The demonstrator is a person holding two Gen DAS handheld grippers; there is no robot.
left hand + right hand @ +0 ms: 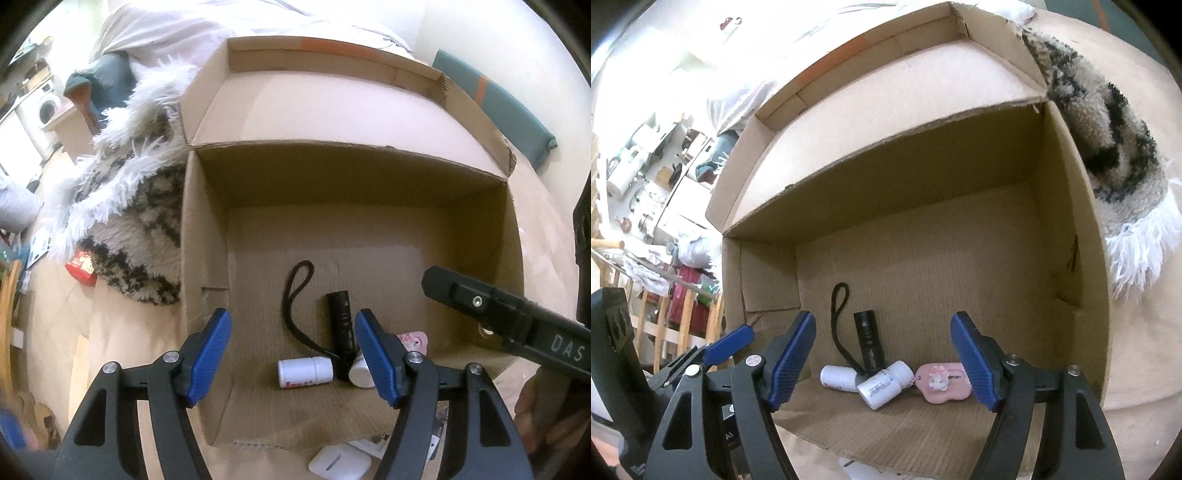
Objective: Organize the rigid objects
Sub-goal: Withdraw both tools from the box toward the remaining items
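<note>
Lying low in the cardboard box (1071, 206), the black flashlight (868, 343), two white pill bottles (884, 384) (touching it) and a pink case (943, 382) cluster together. Left gripper (293, 356) and right gripper (882, 356) both have fingers spread wide, holding nothing

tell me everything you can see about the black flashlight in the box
The black flashlight is a slim cylinder, matte and metal-looking, with faint pale print along its body. It lies flat on the floor of the cardboard box, near the front. A black cord loop runs from its near end and curls away beside it. That near end sits against two white bottles, also lying down; a pink case lies just beyond them. Neither claw touches the flashlight.
</note>
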